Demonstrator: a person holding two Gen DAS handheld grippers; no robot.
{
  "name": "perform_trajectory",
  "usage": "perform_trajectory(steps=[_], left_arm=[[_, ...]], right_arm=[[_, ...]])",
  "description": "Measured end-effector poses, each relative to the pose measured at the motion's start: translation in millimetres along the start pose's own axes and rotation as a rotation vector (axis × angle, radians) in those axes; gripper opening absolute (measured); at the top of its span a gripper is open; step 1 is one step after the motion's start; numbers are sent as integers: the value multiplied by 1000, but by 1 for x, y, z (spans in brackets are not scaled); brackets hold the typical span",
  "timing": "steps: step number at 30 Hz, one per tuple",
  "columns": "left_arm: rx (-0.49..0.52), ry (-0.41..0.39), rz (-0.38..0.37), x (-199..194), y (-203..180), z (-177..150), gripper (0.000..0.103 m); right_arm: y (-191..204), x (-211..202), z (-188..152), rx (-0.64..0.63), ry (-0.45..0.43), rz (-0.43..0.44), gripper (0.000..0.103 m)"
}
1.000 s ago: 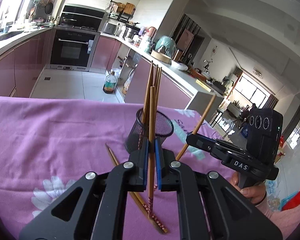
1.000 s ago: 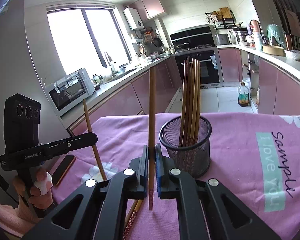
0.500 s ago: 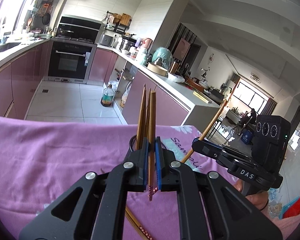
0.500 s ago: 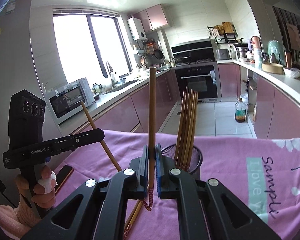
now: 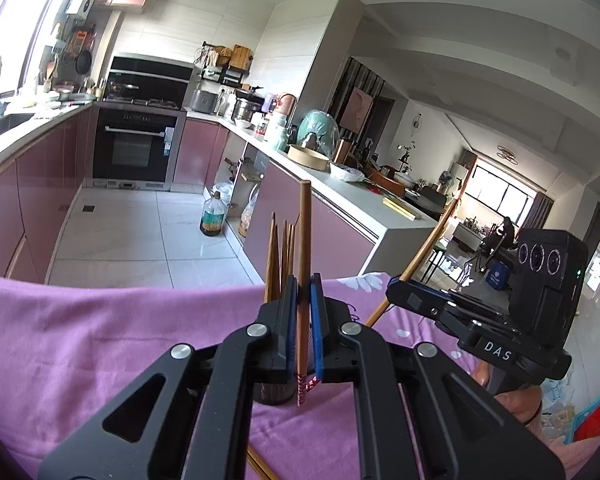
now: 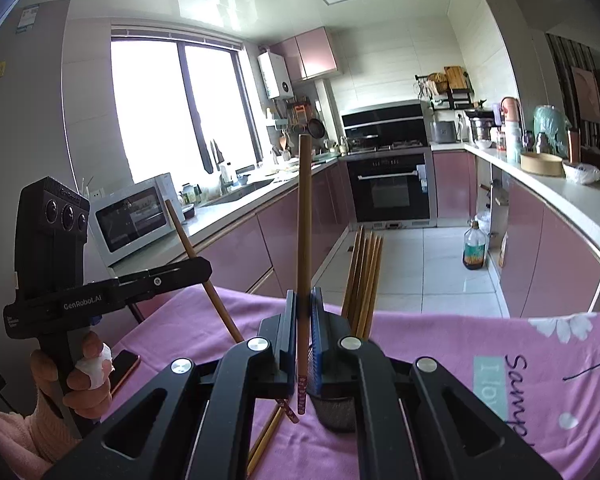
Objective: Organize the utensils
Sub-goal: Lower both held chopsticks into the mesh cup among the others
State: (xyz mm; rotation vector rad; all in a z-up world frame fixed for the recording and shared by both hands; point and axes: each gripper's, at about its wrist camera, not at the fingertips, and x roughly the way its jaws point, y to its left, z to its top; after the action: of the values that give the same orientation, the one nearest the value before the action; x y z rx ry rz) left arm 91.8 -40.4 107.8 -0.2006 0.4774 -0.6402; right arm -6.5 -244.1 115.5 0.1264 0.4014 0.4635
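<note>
My left gripper (image 5: 304, 292) is shut on an upright wooden chopstick (image 5: 303, 240) with a pink patterned tip, held above the table. My right gripper (image 6: 304, 304) is shut on another upright chopstick (image 6: 303, 216). A black mesh holder (image 6: 336, 408) stands just behind both grippers, mostly hidden by them, with several chopsticks (image 6: 364, 272) standing in it; these also show in the left wrist view (image 5: 279, 256). The right gripper (image 5: 404, 292) shows in the left wrist view, the left gripper (image 6: 195, 272) in the right wrist view.
A purple flowered cloth (image 5: 99, 340) covers the table. Loose chopsticks (image 6: 267, 436) lie on it in front of the holder. A phone (image 6: 123, 364) lies at the left edge. Kitchen counters and an oven (image 6: 388, 192) are behind.
Both grippers have risen with their chopsticks. The holder has dropped lower in both views and is now mostly hidden behind the fingers.
</note>
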Motion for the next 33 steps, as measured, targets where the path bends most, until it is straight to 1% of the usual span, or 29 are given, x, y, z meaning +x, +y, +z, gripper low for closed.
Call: perform_trajectory(steps=[7, 13, 19, 25, 30, 33], left_arm=[[22, -39, 5, -2, -8, 20, 7], [47, -50, 40, 5, -16, 29, 7], [55, -13, 72, 23, -16, 27, 7], [55, 39, 86, 42, -12, 19, 7], [65, 63, 98, 47, -5, 16, 7], [82, 72, 108, 48, -7, 14, 7]], right_arm=[[-2, -3, 19, -23, -38, -18, 5], [-11, 7, 24, -19, -32, -27, 5], [-17, 19, 19, -6, -3, -36, 5], [-24, 33, 14, 0, 40, -48, 5], [-26, 42, 8, 1, 71, -52, 5], [-26, 47, 5, 0, 87, -54, 5]])
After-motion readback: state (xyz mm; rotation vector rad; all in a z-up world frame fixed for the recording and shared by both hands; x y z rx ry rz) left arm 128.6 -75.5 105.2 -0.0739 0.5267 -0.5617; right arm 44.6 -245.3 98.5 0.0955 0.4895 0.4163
